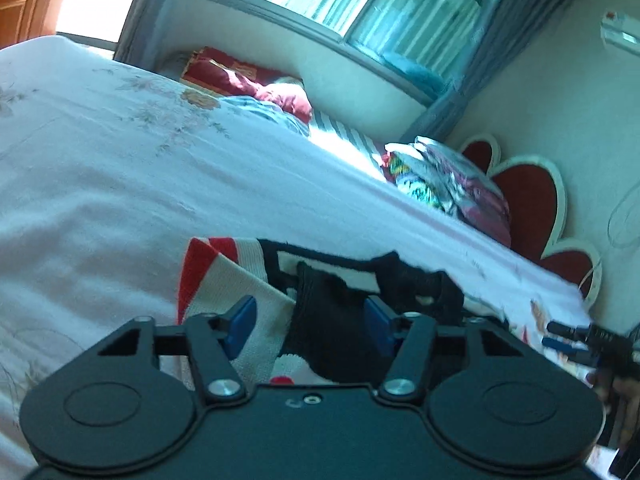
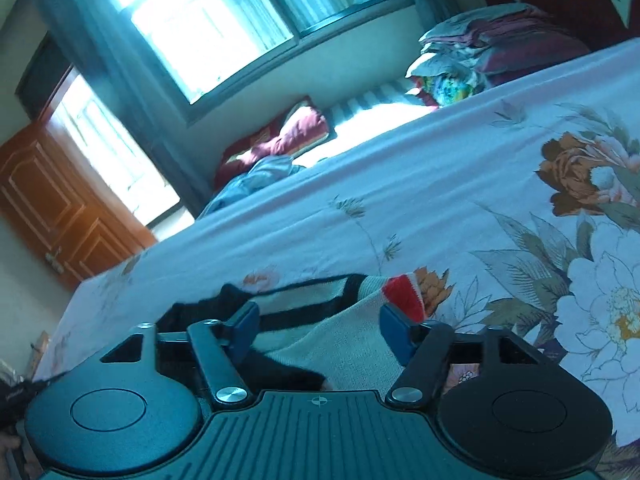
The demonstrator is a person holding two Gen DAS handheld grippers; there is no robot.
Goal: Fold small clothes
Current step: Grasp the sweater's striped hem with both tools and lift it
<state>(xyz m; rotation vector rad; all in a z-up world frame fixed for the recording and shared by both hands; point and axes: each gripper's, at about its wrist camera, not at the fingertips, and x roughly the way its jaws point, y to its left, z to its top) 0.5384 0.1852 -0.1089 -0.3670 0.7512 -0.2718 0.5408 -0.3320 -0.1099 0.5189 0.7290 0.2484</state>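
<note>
A small cream knitted garment (image 1: 224, 276) with red and black stripes and a black part lies bunched on the floral bed sheet (image 1: 120, 180). My left gripper (image 1: 310, 320) hovers low over its near edge with the blue pads apart; the cloth lies between them and is not pinched. The right gripper (image 1: 550, 334) shows at the right edge of this view. In the right wrist view the same garment (image 2: 304, 300) lies under my right gripper (image 2: 320, 328). It is open as well, its pads clear of the knit, with a red tip of cloth by the right pad.
The sheet (image 2: 440, 200) stretches far beyond the garment. A pile of folded bedding (image 1: 448, 184) sits by the red heart-shaped headboard (image 1: 528, 200). A dark red pillow (image 1: 248, 80) and blue cloth lie under the window. A wooden door (image 2: 60, 208) stands at the left.
</note>
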